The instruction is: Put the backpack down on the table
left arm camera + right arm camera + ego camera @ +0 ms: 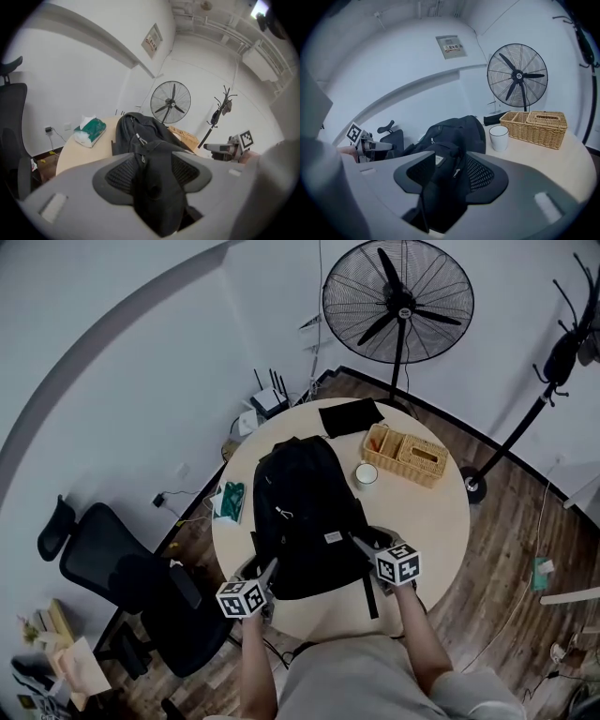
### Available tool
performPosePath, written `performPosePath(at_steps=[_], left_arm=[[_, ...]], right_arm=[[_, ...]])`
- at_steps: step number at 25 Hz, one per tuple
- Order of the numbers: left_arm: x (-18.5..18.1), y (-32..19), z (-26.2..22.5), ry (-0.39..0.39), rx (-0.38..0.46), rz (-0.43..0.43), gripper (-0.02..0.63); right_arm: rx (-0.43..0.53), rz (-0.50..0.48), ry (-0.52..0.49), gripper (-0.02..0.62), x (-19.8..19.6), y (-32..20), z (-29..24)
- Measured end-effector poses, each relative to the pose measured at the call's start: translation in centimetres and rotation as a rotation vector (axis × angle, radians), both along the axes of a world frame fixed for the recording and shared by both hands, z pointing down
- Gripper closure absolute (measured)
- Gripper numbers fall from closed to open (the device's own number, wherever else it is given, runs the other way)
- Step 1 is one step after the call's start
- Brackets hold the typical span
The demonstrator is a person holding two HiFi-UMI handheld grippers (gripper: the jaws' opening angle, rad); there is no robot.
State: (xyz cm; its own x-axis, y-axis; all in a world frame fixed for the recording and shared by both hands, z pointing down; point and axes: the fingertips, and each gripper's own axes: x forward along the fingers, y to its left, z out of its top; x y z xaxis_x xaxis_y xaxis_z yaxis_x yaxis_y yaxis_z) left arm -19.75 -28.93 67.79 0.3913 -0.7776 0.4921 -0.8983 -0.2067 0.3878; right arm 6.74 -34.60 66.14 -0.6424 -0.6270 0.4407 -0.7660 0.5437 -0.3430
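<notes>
A: Where is the backpack, and what holds it?

B: The near end of the black backpack (305, 512) is at the lower centre of the head view. There the left gripper (265, 570) and the right gripper (361, 542) take it, one at each corner. In each gripper view a fold of black fabric sits between the jaws, so both are clenched on the bag. From there the bag lies along the round table (431, 521), toward the middle of the frame. Whether the near end rests on the wood or hangs a little above it, I cannot tell.

A: What could go wrong from here?

B: I think first of the near end. A strap (370, 596) trails toward the table's near edge, and if the jaws open while that end is raised, the bag may drop and slide toward the person. Farther up, at the right of the bag, a white cup (366, 473) stands just beside it — a sideways push would tip it. The wicker basket (408, 454) behind the cup and the green tissue pack (228, 500) at the left seem less exposed.

A: And the hands?

B: Both forearms enter from the bottom edge, nearly parallel. The jaws point away from the body, toward the upper part of the frame, and the marker cubes face up. The right gripper is a little farther forward than the left.
</notes>
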Motion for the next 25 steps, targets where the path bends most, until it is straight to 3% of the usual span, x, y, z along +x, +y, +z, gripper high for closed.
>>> performPosePath(at_steps=[7,12,19,25], left_arm=[[1.4,1.1,-4.4,-0.084,0.118,-0.021,0.311],[2.4,1.4,-5.6,-0.103,0.154,-0.016,0.311],[3.6,1.9,-5.7,-0.043,0.160,0.002,0.318],[3.4,2.0,-6.5,-0.050,0.198,-0.010,0.435]], right_arm=[[0.064,0.000,-0.031,0.417,-0.9,1.5,-3.0],[0.088,-0.005,-0.037,0.417,-2.4,2.3,-4.1],[0.085,-0.044,-0.029,0.418,-4.4,3.8,-3.9],[0.093,-0.038,-0.036,0.420,-4.6,3.9,-4.2]])
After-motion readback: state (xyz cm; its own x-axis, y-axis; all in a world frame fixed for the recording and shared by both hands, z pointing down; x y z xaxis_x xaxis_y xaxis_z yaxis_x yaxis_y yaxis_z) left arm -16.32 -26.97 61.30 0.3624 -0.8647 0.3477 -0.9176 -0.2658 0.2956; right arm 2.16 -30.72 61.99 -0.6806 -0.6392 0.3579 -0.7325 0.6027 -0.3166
